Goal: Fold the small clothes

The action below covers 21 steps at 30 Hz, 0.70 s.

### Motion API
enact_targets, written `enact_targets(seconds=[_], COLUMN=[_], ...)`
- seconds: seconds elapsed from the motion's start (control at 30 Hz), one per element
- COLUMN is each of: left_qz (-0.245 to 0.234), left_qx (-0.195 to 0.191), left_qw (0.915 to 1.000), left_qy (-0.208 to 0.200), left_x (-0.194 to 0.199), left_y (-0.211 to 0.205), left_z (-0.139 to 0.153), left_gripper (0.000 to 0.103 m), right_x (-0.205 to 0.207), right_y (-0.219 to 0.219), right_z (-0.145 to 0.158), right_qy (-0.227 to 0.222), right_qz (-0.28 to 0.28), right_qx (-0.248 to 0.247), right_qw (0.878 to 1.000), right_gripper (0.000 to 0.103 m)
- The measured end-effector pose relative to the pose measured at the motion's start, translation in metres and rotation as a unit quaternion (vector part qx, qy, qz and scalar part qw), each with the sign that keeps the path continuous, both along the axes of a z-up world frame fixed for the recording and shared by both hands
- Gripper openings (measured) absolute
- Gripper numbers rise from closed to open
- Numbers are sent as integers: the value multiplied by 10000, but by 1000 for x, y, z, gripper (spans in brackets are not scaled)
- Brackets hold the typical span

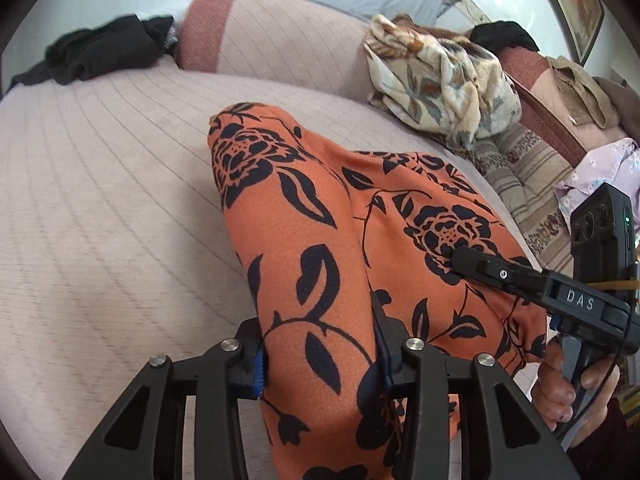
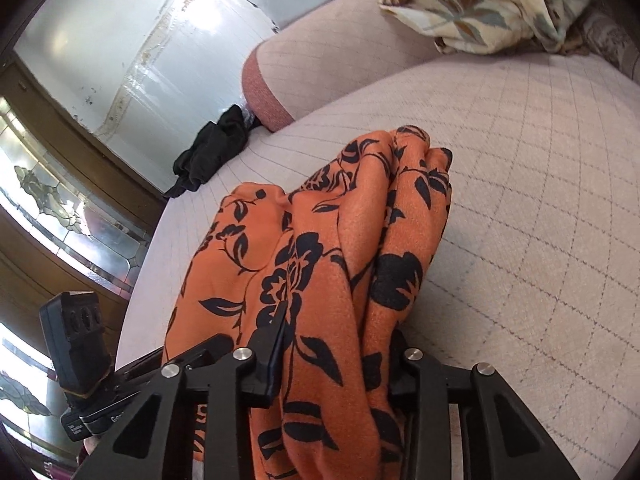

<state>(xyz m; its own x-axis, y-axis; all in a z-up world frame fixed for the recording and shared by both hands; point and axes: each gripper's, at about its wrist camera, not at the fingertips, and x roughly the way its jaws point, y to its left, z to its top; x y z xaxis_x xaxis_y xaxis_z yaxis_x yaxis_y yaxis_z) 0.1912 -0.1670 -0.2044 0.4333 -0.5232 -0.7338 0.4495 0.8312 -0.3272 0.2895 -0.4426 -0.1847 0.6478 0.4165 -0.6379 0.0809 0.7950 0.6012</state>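
Gripping the orange flowered garment (image 1: 320, 280) side by side, left gripper (image 1: 320, 364) and right gripper (image 2: 336, 364) clamp its near edge; its length runs away across the bed (image 1: 100, 200).

- Left gripper (image 1: 320, 364): matte black frame, silver screws, blue ribbed pads on its fingers (image 1: 256, 368).
- Right gripper (image 2: 332, 364): black, white "DAS" lettering, thin black cable.
- Hand (image 1: 568, 384): dark maroon sleeve.
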Motion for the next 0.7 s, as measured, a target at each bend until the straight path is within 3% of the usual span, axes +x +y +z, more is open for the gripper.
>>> enact_targets(seconds=[0.13,0.33,0.7], left_qz=[168,335,747], left_qx=[-7,162,357], left_qw=[9994,9972,9947], left_qy=[-301,-655,-604], left_x=[-5,-11,-22], left_y=[23,53,112], left_z=[18,35,24], left_gripper=[42,42,42], right_x=[0,2,8], right_y=[17,41,93], right_z=[13,27,29], right_qy=[-256,-585,-486], right_qz=[101,219,623], right_qx=[-162,-3,85], right_qw=[9995,9980,9968], right_gripper=[36,36,36])
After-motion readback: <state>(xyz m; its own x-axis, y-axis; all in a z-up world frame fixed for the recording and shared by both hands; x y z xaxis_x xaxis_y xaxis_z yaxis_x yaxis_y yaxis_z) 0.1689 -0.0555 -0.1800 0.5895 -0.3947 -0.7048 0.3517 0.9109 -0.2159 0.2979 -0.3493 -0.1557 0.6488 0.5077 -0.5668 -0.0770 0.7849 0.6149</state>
